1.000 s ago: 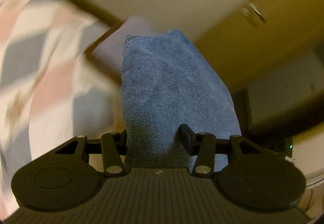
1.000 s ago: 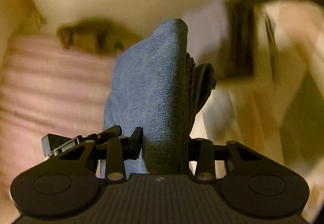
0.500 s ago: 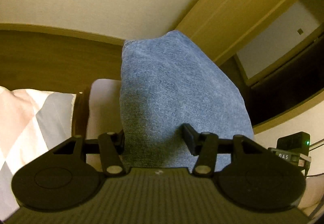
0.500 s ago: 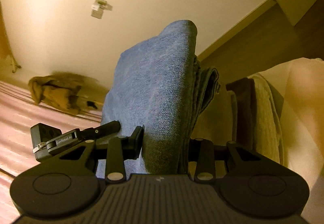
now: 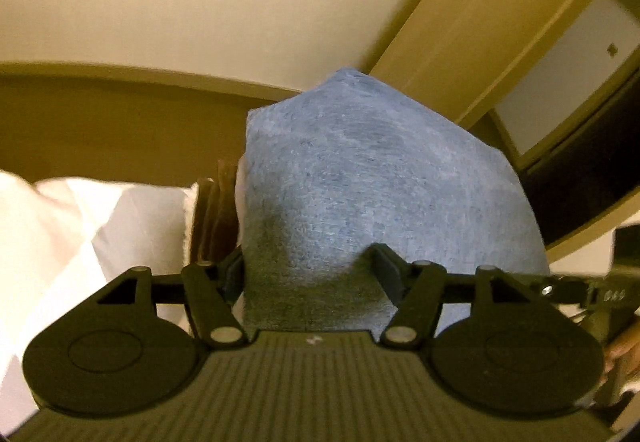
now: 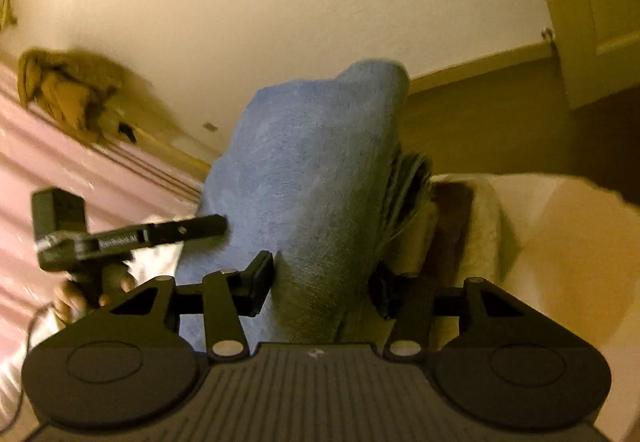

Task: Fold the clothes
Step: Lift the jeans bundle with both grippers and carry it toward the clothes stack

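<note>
Both grippers tilt upward toward a cream wall, each clamped on folded blue denim [image 5: 372, 182]. The left gripper [image 5: 310, 270] pinches the cloth between narrowed fingers; the right gripper [image 6: 324, 282] grips a thicker bundle the same way. Just left of the left fingers lies a dark brown folded cloth [image 5: 212, 218] against white bedding [image 5: 80, 226]; a door [image 5: 492, 2] stands beyond the denim.

Right gripper [image 6: 322, 282] jaws clamped on folded blue cloth [image 6: 316, 178], left gripper [image 6: 132, 234] at 9 o'clock, tan garment [image 6: 60, 90] at 10 o'clock
</note>
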`<control>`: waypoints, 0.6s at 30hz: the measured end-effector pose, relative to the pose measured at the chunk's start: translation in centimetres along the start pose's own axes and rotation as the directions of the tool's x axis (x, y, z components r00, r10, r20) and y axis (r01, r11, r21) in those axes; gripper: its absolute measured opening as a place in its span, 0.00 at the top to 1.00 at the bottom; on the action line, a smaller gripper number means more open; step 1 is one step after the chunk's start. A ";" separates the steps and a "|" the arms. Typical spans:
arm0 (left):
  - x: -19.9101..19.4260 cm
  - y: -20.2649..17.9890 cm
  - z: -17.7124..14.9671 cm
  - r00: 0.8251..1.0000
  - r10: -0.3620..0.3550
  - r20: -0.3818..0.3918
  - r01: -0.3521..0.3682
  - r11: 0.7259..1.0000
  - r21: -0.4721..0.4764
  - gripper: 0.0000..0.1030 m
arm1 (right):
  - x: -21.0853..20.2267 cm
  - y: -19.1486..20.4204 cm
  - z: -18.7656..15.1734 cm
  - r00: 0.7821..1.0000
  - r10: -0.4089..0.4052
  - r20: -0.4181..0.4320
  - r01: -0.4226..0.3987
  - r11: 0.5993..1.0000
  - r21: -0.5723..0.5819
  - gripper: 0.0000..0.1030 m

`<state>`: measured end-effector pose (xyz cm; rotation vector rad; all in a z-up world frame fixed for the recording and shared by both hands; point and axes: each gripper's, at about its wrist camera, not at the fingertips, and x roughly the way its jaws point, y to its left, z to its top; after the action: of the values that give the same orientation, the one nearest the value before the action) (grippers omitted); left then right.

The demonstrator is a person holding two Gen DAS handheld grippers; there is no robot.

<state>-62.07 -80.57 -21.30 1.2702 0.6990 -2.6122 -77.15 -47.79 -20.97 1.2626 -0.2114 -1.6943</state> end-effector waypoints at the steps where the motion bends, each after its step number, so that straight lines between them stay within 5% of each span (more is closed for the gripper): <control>1: -0.8 0.0 0.0 0.999 0.023 0.025 -0.023 1.000 -0.009 0.46 | -0.7 0.3 0.1 1.000 -0.021 0.010 0.021 0.999 -0.032 0.51; 5: -4.6 -1.1 -0.4 0.985 0.121 0.126 -0.114 0.992 -0.060 0.49 | -3.7 3.4 0.9 0.986 -0.090 0.144 0.124 0.959 -0.254 0.49; 9: -7.6 -6.7 -3.1 0.957 0.196 0.213 -0.205 0.979 0.022 0.49 | -4.6 6.8 0.8 0.967 -0.043 0.250 0.167 0.848 -0.503 0.49; 15: -6.6 -15.3 -10.4 0.927 0.255 0.273 -0.303 0.942 0.147 0.47 | -1.2 7.6 -3.0 0.973 -0.034 0.228 0.199 0.620 -0.759 0.48; 18: -3.5 -16.8 -12.7 0.917 0.324 0.234 -0.371 0.908 0.196 0.46 | 0.5 5.8 -4.5 0.980 -0.047 0.191 0.184 0.562 -0.806 0.45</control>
<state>-56.47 -60.04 -19.59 1.0525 0.1103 -2.5197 -70.12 -49.46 -19.66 0.4275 0.5618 -1.6668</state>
